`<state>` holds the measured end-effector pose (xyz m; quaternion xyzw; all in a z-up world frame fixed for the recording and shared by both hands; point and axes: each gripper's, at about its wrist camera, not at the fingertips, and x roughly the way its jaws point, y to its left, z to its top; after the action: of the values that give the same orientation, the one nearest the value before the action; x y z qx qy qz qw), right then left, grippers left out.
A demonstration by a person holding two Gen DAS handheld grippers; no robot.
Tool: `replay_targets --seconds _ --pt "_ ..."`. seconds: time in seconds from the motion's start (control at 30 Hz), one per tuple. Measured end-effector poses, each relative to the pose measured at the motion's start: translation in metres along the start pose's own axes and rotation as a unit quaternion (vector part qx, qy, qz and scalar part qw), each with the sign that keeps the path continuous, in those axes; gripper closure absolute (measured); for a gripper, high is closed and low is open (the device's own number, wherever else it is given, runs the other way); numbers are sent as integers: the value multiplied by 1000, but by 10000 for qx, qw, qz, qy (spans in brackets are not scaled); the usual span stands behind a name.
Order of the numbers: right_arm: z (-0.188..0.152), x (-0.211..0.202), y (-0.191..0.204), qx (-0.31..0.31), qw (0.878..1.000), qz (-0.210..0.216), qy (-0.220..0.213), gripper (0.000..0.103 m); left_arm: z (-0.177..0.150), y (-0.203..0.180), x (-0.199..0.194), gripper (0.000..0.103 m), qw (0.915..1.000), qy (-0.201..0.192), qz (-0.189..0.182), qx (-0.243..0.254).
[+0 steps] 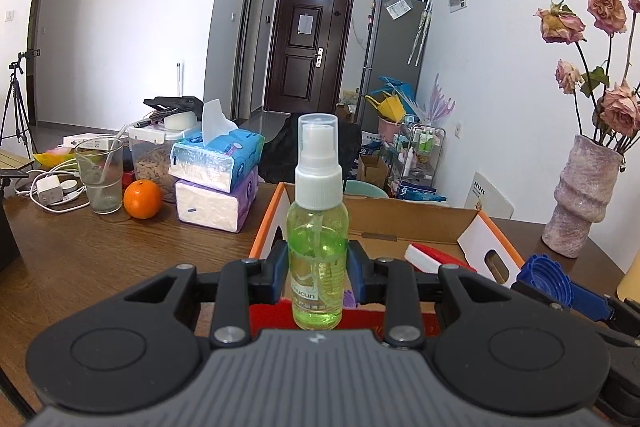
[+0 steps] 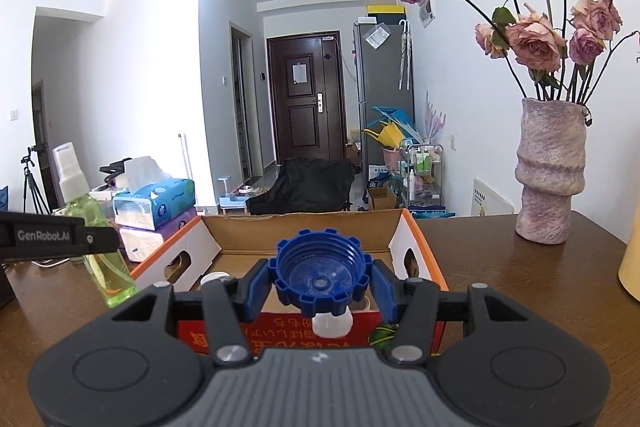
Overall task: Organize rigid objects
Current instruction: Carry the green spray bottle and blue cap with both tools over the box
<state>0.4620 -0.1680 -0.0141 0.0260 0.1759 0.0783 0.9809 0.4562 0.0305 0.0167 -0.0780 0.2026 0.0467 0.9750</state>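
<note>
We clamp our left gripper on the upright green spray bottle, near the cardboard box's front edge | our right gripper pinches the blue notched cap over the box | vase right on the table.

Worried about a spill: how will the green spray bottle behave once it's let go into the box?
The spray bottle looks tall and narrow, so it probably tips easily. Only partly filled, it is likely light. Its smooth plastic may slip, though the left gripper grips it at mid-body above the cardboard box.
</note>
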Motion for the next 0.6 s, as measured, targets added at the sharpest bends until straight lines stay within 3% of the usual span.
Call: replay_targets --seconds 0.6 --pt "12 38 -1 -94 9999 31 -43 50 15 -15 41 71 10000 -31 -44 61"
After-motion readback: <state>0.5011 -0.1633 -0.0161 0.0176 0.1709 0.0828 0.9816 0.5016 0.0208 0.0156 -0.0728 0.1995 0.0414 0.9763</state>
